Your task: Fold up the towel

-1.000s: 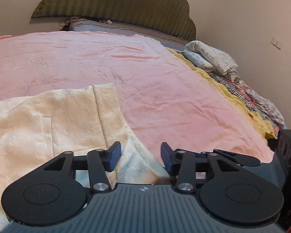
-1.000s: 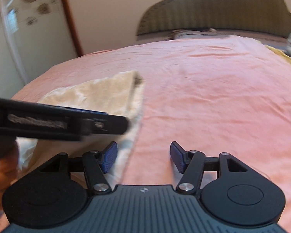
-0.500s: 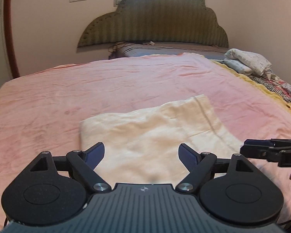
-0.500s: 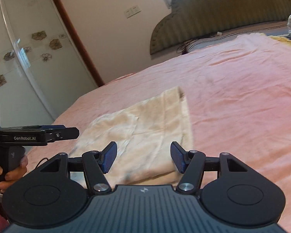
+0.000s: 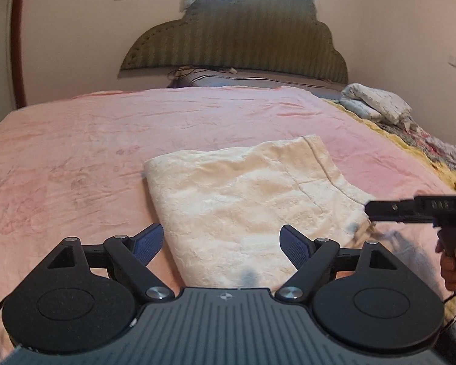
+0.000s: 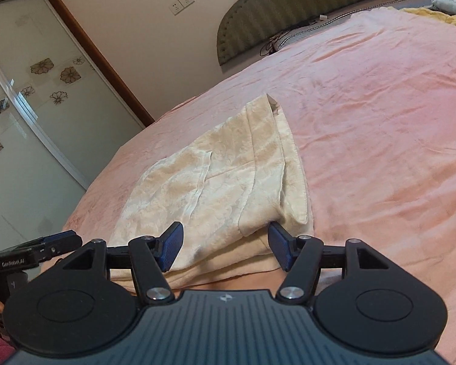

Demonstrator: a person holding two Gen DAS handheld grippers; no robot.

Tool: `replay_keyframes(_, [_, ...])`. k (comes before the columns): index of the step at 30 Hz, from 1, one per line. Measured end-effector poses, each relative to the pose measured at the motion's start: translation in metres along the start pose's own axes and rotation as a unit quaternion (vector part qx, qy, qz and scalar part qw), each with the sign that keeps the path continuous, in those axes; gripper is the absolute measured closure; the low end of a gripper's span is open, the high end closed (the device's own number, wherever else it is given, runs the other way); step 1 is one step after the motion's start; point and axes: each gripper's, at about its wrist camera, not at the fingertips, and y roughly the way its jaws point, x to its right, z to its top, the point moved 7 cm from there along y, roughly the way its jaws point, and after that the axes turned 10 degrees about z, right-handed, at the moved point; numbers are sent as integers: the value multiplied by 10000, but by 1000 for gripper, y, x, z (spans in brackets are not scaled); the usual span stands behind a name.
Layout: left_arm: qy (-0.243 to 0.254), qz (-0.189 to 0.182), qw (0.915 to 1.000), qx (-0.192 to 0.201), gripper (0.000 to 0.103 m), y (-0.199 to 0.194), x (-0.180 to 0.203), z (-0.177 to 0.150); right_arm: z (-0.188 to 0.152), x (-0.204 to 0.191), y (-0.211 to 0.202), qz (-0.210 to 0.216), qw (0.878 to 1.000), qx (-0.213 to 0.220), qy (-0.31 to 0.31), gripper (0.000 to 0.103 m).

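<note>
since the earlier frame our left gripper swung back, its jaws just widened, empty; our right gripper gapes empty too. the folded towel lies on the pink bedspread.

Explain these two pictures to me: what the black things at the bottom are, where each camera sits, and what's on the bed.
No robot arm here: a person holds one two-finger tool in each hand, each with a camera looking along its fingers. One picture is from the left tool, the other from the right tool. Each tool also shows at the edge of the other's view. A cream towel, folded over, lies on the pink bedspread. Both tools stand open over its near edge; neither holds anything.
</note>
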Motion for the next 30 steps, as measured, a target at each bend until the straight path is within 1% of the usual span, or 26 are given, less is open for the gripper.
replay_keyframes(3, [722, 52, 9972, 177, 18, -3, 29, -3, 7, 6, 8, 44, 9994, 205, 259, 42])
replay_keyframes(4, [972, 50, 9950, 225, 17, -4, 41, -7, 9, 7, 11, 43, 9993, 239, 290, 46])
replay_keyframes(5, [1172, 27, 9928, 260, 16, -4, 50, -10, 11, 7, 15, 0, 9995, 224, 242, 66])
replay_keyframes(6, [1335, 4, 9906, 304, 14, -6, 57, -13, 11, 6, 18, -73, 9997, 170, 145, 77])
replay_keyframes(7, [1506, -4, 9880, 347, 11, -6, 64, -18, 11, 3, 20, -115, 9998, 142, 26, 82])
replay_keyframes(8, [1556, -38, 9873, 326, 11, -5, 67, -22, 11, 0, 20, -111, 9998, 147, -79, 85])
replay_keyframes(10, [1394, -124, 9901, 136, 11, 1, 64, -27, 13, -7, 17, -76, 9995, 229, -194, 86])
replay_keyframes(12, [1302, 151, 9914, 16, 14, 10, 54, -31, 19, -12, 12, 30, 9990, 397, -201, 87])
replay_keyframes(14, [1340, 402, 9901, -62, 16, 16, 47, -35, 26, -17, 6, 165, 9983, 534, -184, 87])
replay_keyframes(17, [1234, 483, 9912, -42, 21, 17, 41, -35, 38, -27, 3, 425, 9965, 707, -101, 87])
replay_keyframes(18, [1172, 490, 9919, 5, 24, 16, 39, -34, 40, -29, 3, 444, 9962, 740, -125, 87])
replay_keyframes(20, [1104, 490, 9927, 42, 36, 16, 35, -33, 45, -34, 3, 453, 9956, 799, -175, 87])
replay_keyframes(22, [1046, 398, 9937, -53, 62, 19, 34, -34, 46, -36, 5, 448, 9955, 820, -178, 87])
replay_keyframes(23, [1004, 305, 9944, -121, 69, 20, 35, -35, 46, -35, 5, 452, 9955, 821, -167, 87])
replay_keyframes(24, [971, 282, 9948, -131, 80, 20, 35, -35, 46, -34, 6, 451, 9955, 819, -141, 87])
replay_keyframes(25, [1005, 322, 9944, -84, 86, 20, 37, -34, 45, -33, 6, 445, 9956, 816, -120, 87])
replay_keyframes(27, [1087, 294, 9936, 9, 94, 16, 41, -31, 45, -31, 4, 417, 9956, 839, -65, 87])
replay_keyframes(30, [1269, 147, 9917, 136, 94, 7, 49, -25, 45, -31, -6, 346, 9950, 935, -111, 87])
